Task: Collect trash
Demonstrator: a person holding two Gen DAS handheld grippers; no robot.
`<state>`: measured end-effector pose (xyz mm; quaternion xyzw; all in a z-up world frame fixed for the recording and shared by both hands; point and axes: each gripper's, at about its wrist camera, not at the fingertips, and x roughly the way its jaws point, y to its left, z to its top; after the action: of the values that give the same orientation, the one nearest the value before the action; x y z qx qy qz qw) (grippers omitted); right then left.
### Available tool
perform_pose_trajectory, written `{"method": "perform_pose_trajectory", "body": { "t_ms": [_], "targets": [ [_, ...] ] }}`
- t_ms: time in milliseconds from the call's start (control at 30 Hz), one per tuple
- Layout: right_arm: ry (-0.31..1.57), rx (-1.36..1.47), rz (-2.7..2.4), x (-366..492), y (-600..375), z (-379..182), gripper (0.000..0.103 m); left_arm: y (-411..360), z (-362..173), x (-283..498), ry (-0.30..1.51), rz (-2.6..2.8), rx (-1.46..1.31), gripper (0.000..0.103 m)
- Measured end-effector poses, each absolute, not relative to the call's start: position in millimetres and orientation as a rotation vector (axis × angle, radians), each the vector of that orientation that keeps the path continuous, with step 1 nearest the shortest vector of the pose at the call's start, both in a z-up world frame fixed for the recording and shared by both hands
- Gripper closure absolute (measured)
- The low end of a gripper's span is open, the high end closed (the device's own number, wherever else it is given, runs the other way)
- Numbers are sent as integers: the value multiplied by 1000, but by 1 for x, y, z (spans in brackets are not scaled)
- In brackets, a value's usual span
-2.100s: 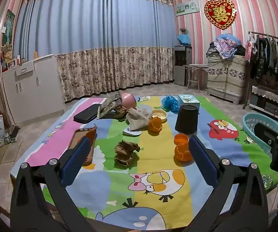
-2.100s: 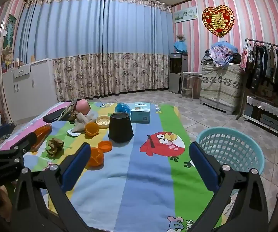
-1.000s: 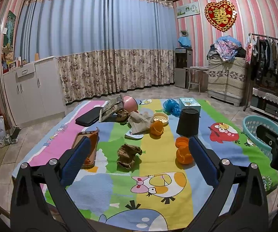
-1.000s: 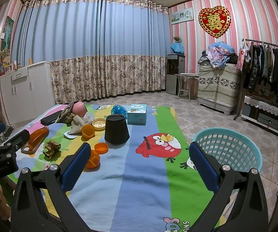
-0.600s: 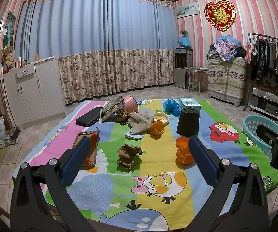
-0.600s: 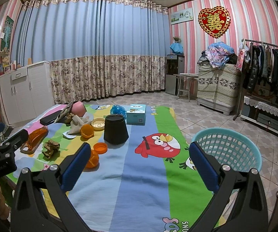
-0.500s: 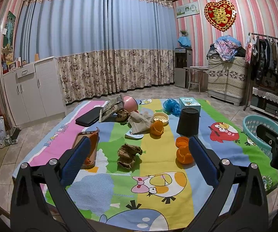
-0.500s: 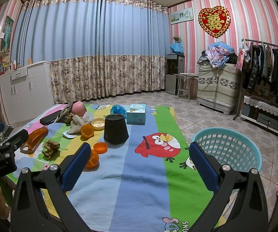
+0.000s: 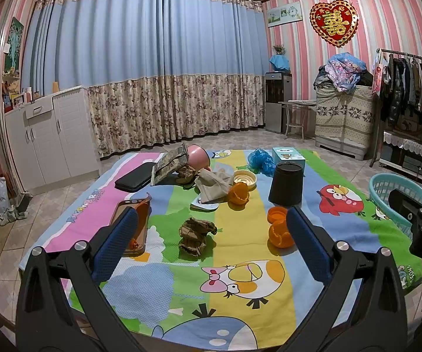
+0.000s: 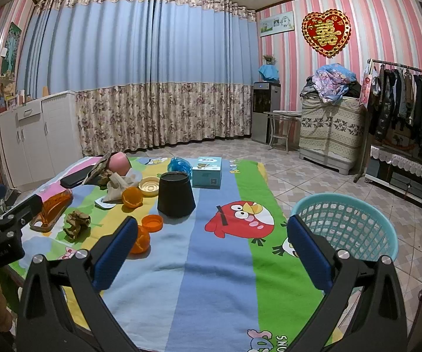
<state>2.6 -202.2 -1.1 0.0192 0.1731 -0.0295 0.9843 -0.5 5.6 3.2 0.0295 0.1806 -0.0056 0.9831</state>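
Left wrist view: my left gripper [image 9: 211,249] is spread wide and empty, hovering above the mat [image 9: 240,293]. In my judgement no pickup has begun. The crumpled brown paper [image 9: 196,234] lies just left of the orange peel [image 9: 280,236], creased and loose; the next move calls for lowering over it and closing.

Right wrist view: my right gripper [image 10: 211,255] is also spread, holding nothing. The teal basket [image 10: 346,228] stands on the floor right of the orange peel [image 10: 140,240], beside the mat [image 10: 211,293].

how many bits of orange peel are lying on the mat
2 peel pieces: one beside the beige cloth, one nearer the camera by the orange lid. More may hide behind the black bin.
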Motion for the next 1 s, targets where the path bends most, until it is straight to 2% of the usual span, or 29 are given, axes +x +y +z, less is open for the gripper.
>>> {"method": "perform_pose_trajectory", "body": {
  "t_ms": [1000],
  "targets": [
    [360,32,-63,4,-204,-6,4,5,2,0,371,-8,61,5]
  ]
}}
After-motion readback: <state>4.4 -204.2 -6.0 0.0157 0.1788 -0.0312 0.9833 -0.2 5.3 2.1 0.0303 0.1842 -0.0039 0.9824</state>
